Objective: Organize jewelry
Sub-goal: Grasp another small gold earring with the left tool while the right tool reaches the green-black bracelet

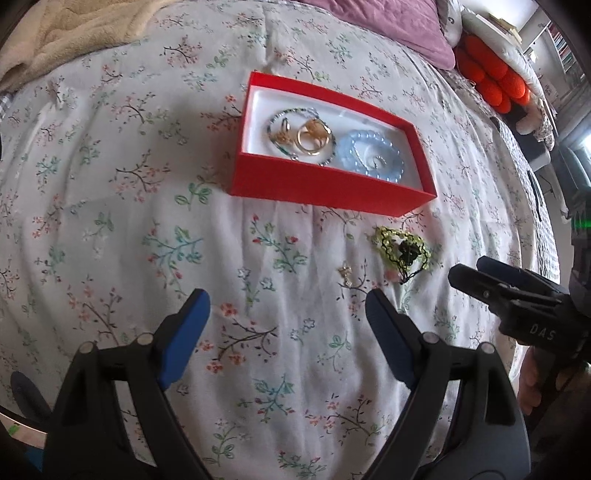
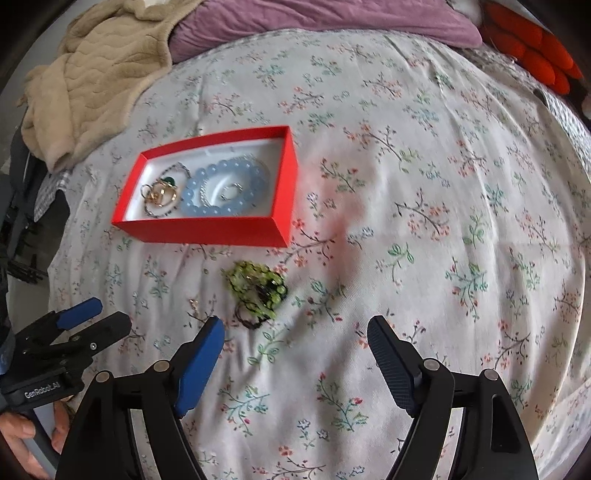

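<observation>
Two loose pieces sit outside the red box [image 1: 325, 184]: a green bead bracelet [image 1: 400, 249] w/ dark cord, lower right of centre in left wrist view, and a small gold earring [image 1: 345, 277] just left of it, both on the floral bedspread [image 1: 147, 221]. In right wrist view the green bracelet is at centre-left, just below the box front wall; the earring is a tiny blur to its lower left. Red box has a white lining and is open on top. Inside, left half: gold rings [image 1: 312, 138] piled in a thin beaded chain [image 1: 280, 116]. Right half: pale blue bead bracelet [image 1: 373, 155] w/ a small silver ring [image 1: 376, 161] in its middle. Contents touch each other; exact overlaps hard to tell.

Left gripper [image 1: 288, 314] at bottom of its own view, jaws wide apart, nothing between the blue pads, only bedspread. Right gripper [image 2: 295, 338] same: released, empty, the bracelet just above its left finger and not touching. Each gripper shows in the other's view near the frame edge, w/ a bit of the person's hand [image 2: 22, 439] on the handle.

Outward: beige blanket [image 2: 92, 74] upper left in right view, purple pillow [image 2: 314, 22] along top, orange cushion [image 1: 491, 77] upper right in left view.
</observation>
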